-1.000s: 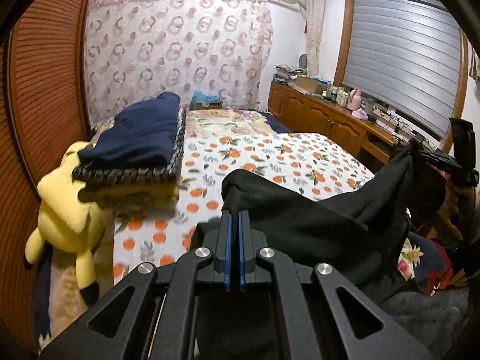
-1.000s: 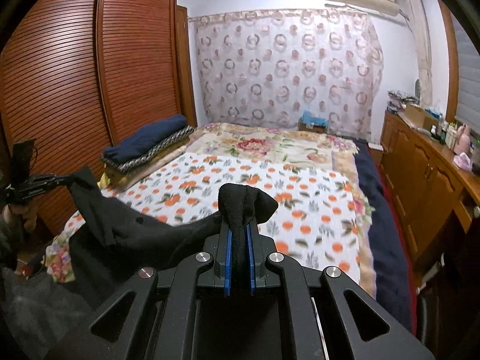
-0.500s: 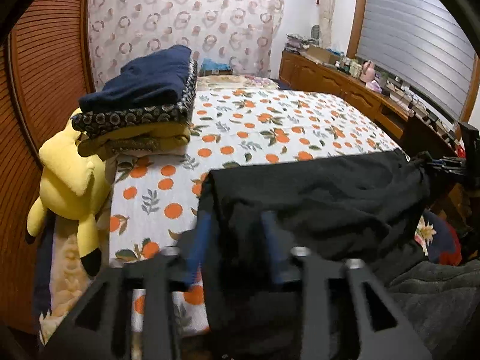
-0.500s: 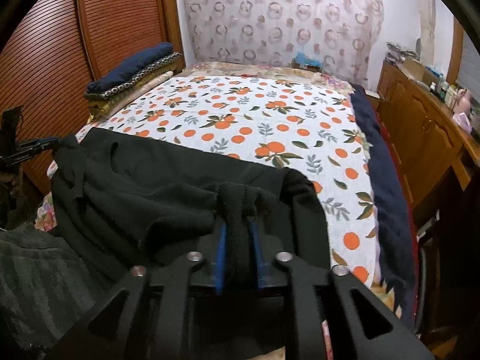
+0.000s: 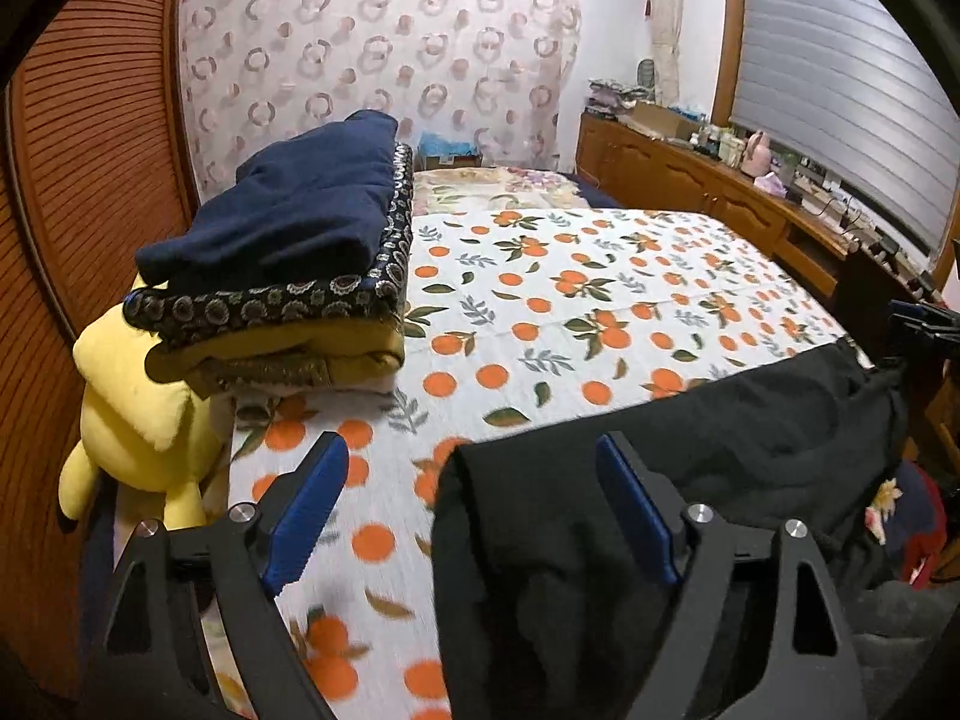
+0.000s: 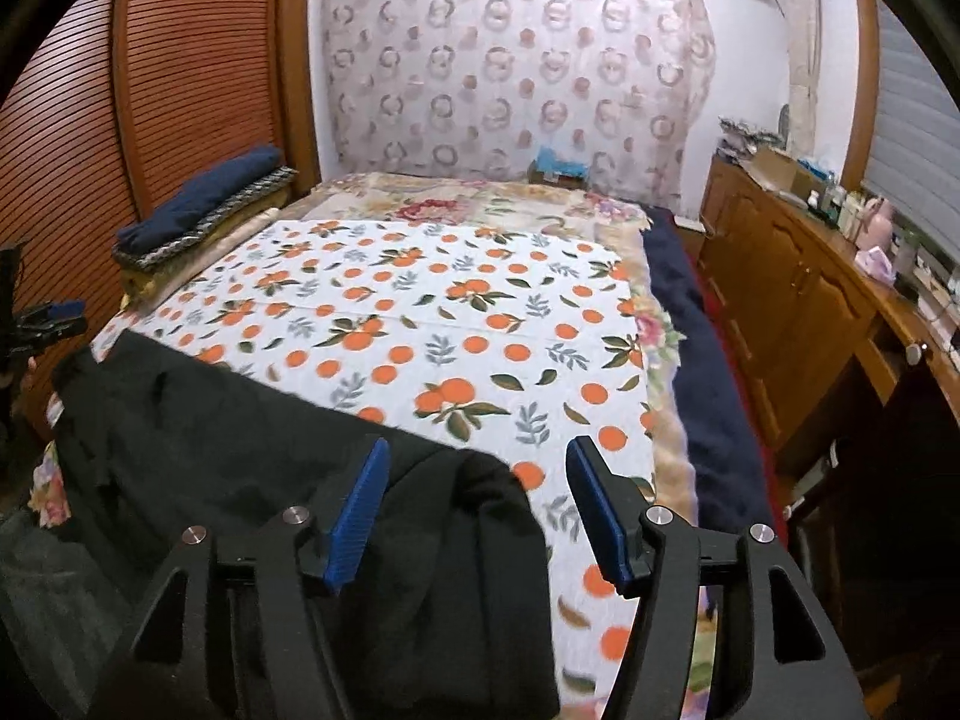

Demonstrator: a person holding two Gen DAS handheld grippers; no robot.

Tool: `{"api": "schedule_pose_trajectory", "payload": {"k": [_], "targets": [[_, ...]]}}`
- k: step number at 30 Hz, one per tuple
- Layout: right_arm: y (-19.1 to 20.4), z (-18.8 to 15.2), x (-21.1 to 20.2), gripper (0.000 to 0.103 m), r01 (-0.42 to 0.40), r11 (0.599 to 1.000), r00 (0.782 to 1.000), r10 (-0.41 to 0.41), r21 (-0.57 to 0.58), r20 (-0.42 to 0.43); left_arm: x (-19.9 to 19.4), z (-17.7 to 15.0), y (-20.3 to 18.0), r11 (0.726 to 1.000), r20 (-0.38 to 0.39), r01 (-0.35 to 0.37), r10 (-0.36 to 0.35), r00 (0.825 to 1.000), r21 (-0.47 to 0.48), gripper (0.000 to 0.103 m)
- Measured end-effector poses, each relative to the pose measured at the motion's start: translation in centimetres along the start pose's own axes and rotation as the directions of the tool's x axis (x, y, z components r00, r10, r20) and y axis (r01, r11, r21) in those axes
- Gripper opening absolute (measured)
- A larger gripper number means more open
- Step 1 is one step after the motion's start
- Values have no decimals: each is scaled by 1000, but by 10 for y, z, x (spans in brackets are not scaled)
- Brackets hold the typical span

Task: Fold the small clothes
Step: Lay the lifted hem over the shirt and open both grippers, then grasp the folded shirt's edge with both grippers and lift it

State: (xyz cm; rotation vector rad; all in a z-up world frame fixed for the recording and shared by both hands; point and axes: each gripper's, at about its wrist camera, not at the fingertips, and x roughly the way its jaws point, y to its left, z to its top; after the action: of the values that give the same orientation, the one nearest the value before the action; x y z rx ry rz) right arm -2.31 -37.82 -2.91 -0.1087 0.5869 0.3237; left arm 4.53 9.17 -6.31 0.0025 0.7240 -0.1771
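Since a second ago, both jaws just opened off black garment (image 5: 690, 438), now spread flat across near edge of bed (image 5: 540, 300). Left gripper (image 5: 468, 498) wide, right gripper (image 6: 474, 498) parted; cloth corners between pads, unpressed. Folded stack (image 5: 288, 252) far left.

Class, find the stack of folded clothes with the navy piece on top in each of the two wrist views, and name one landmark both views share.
Left wrist view: the stack fills the upper left, close by, on the bed's left edge above a yellow plush toy.
Right wrist view: the stack is small, at mid-left, beside the wooden wardrobe.
Shared landmark: the circle-patterned curtain behind the bed.
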Motion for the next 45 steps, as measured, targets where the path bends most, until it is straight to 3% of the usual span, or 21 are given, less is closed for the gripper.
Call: {"api": "schedule_pose_trajectory", "payload": {"k": [10, 12, 16, 28, 33, 34, 36, 40, 45], "targets": [[-1, -6, 81, 64, -79, 996, 986, 85, 47, -143, 44, 3, 9, 999, -95, -13, 17, 995, 38, 83], [-2, -5, 84, 66, -89, 994, 984, 97, 55, -151, 51, 1, 10, 999, -125, -2, 7, 992, 36, 75], [-2, -6, 88, 68, -102, 993, 981, 111, 66, -161, 63, -7, 16, 999, -172, 40, -39, 984, 6, 70], [3, -13, 95, 68, -69, 997, 980, 74, 32, -187, 58, -9, 13, 990, -179, 134, -139, 974, -40, 43], [12, -17, 90, 41, -100, 995, 978, 98, 1, -184, 58, -9, 7, 987, -184, 156, -159, 970, -32, 42], [14, -18, 89, 32, -111, 994, 977, 109, -1, -184, 58, -9, 6, 987, -184, 160, -163, 969, -30, 38], [19, -19, 88, 19, -129, 992, 976, 124, -14, -179, 58, -10, 3, 981, -190, 192, -194, 962, -31, 19], [28, -22, 80, 14, -110, 993, 984, 103, -38, -148, 46, -7, -8, 983, -171, 184, -179, 969, 10, 11], [26, -13, 35, 12, -109, 994, 994, 109, -8, -17, -7, 14, -17, 971, -33, 238, -238, 971, 5, 11]]}}
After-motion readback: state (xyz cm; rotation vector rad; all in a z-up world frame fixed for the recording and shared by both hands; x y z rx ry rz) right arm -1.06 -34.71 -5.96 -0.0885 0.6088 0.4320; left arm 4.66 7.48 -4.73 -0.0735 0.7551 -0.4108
